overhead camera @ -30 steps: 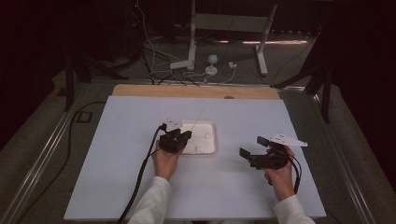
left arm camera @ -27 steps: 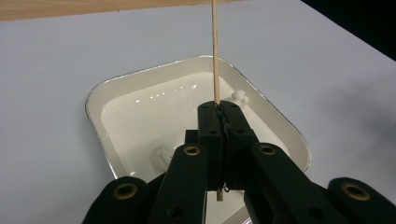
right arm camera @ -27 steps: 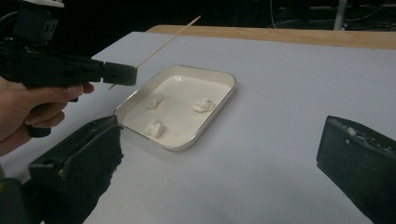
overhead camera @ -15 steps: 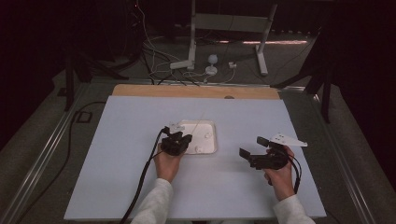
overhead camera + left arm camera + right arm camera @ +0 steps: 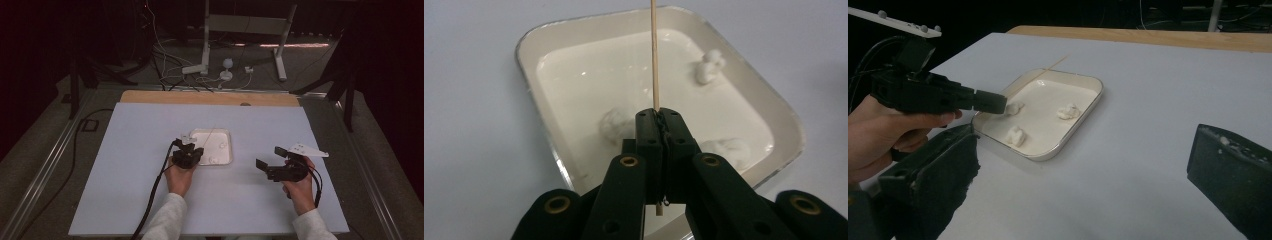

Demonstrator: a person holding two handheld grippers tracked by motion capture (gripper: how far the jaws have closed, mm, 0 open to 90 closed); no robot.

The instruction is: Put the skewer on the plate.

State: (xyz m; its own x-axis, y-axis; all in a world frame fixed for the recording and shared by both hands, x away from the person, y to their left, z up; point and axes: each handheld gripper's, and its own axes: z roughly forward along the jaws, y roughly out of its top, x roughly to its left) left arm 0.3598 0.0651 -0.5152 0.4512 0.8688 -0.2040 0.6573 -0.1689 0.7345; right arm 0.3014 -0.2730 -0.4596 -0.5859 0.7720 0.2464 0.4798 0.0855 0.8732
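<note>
Wooden skewer: thin, light, snappable; clamped near its lower end in the left gripper, jaws closed. Right gripper: jaws wide apart, empty. Soft white lumps lie ahead in the tray, easily squashed.

Your left gripper hides part of the near lump and the tray's near rim. The stick is cut off at the top edge. In the high view the lumps are too small to tell.
</note>
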